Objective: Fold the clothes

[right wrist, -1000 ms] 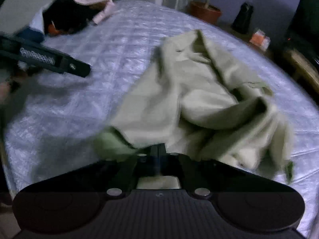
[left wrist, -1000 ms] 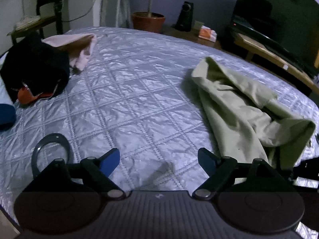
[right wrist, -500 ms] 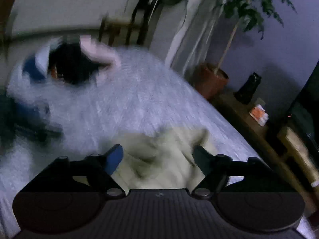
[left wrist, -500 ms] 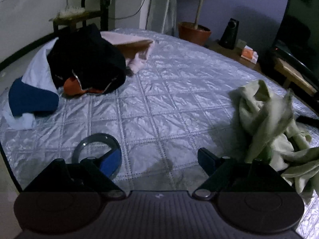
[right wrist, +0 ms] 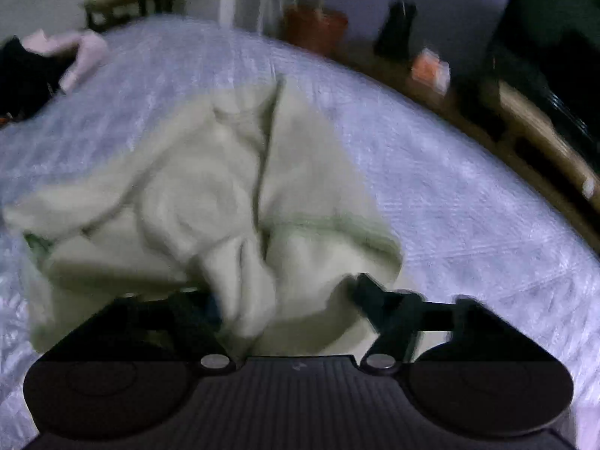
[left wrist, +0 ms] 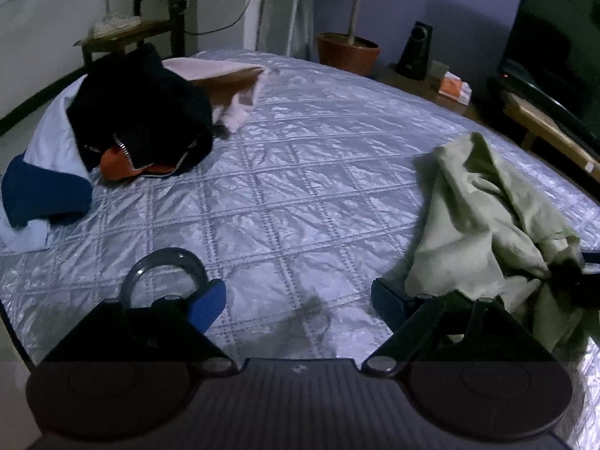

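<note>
Closing over a fold of the crumpled pale-green garment (right wrist: pixel 225 187), the right gripper (right wrist: pixel 288 300) is being shown, while the left gripper (left wrist: pixel 298 298) is being held released above the quilted bedspread (left wrist: pixel 300 172).

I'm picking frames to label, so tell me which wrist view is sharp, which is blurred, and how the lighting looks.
Left wrist view: sharp, dim bluish light, soft sheen on the quilted bed cover, fisheye bending at the edges. Right wrist view: motion-smeared, the pale green garment and background streaked, so fine folds can't be read.
</note>
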`<state>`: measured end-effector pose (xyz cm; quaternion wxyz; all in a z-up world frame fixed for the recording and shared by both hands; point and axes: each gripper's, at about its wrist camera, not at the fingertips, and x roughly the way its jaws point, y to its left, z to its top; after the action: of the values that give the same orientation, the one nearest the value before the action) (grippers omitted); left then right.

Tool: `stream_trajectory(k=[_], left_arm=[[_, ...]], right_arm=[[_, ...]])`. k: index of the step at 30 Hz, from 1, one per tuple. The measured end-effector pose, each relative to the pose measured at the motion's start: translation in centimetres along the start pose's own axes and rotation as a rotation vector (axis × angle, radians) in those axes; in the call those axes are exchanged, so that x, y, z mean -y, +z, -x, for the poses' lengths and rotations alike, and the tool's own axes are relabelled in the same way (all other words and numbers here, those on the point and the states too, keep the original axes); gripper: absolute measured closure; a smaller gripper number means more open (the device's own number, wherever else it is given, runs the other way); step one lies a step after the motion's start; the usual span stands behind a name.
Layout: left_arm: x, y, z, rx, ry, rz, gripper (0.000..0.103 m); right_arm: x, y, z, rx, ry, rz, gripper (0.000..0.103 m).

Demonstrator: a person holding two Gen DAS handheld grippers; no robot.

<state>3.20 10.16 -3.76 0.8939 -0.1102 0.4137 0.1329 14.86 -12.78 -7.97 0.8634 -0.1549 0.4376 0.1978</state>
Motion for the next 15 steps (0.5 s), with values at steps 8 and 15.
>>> stream_trajectory(k=[8, 15], left_arm=[[-0.2, 0.0, 0.0, 0.001, 0.001, 0.006, 0.021], [-0.6, 0.0, 0.2, 0.011, 0.022, 0.024, 0.021]], right_arm=[[-1.1, -6.4, 6.4, -0.066, 0.055, -0.358, 0.076], [-8.7, -5.3, 15.7, -0.037, 0.296, -0.188, 0.06]])
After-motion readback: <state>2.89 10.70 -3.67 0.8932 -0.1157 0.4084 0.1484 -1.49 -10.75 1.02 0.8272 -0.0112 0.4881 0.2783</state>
